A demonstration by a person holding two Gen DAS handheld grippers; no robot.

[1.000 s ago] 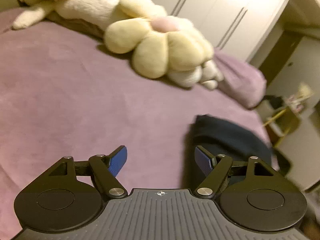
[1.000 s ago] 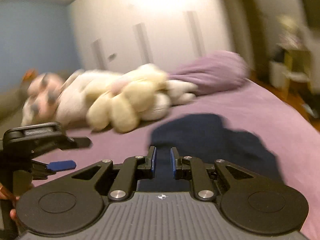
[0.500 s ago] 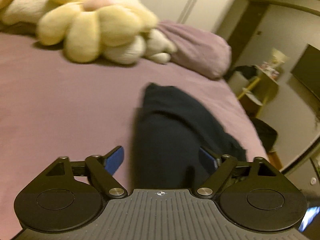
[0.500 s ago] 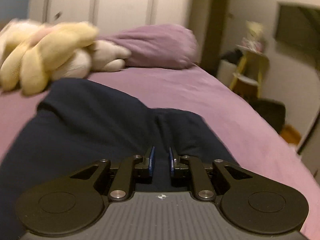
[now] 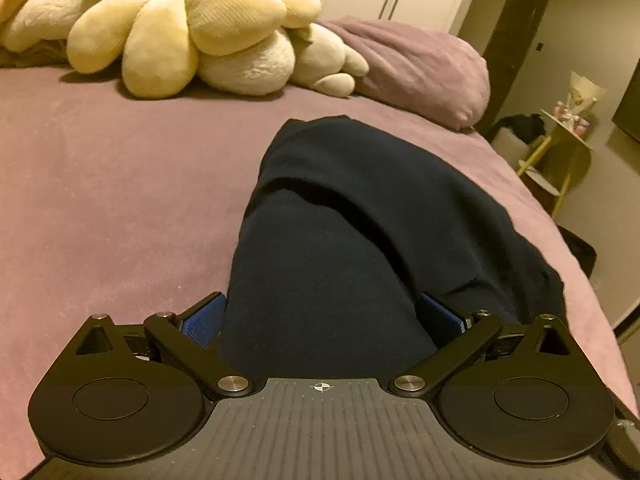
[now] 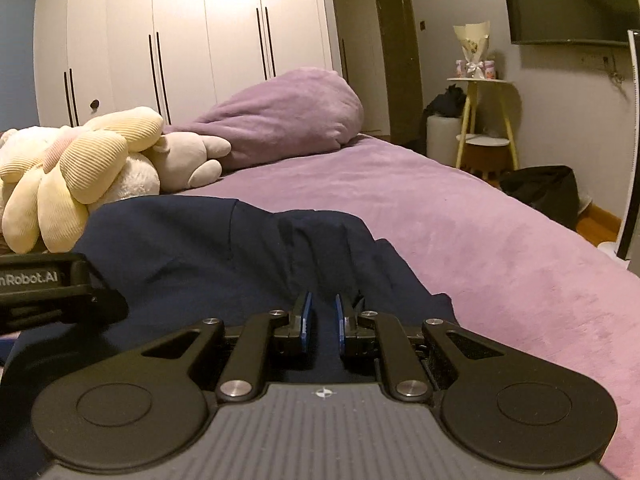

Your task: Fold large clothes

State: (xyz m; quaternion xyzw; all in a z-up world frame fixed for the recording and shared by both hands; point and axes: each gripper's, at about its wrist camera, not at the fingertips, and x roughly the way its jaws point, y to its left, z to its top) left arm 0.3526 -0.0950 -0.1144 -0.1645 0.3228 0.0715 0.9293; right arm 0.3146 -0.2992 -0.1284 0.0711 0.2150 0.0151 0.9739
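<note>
One dark navy garment [image 5: 352, 240] on one bed [image 5: 120, 200]. Two hand-held grippers: left [image 5: 320, 320], right [image 6: 322, 322]. One flower-shaped plush [image 5: 192, 32], at least one white plush [image 5: 248, 64] under it, one purple pillow [image 6: 288, 120], one side table [image 6: 484, 112].

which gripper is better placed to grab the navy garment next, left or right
Left, probably. The left gripper has just been opening wide, with the navy garment between its pads. The right gripper is nearly closed over it.

White wardrobe [image 6: 192, 40], purple bed [image 6: 460, 220], yellow-legged side table [image 6: 486, 120], wall-mounted TV [image 6: 568, 4]
</note>
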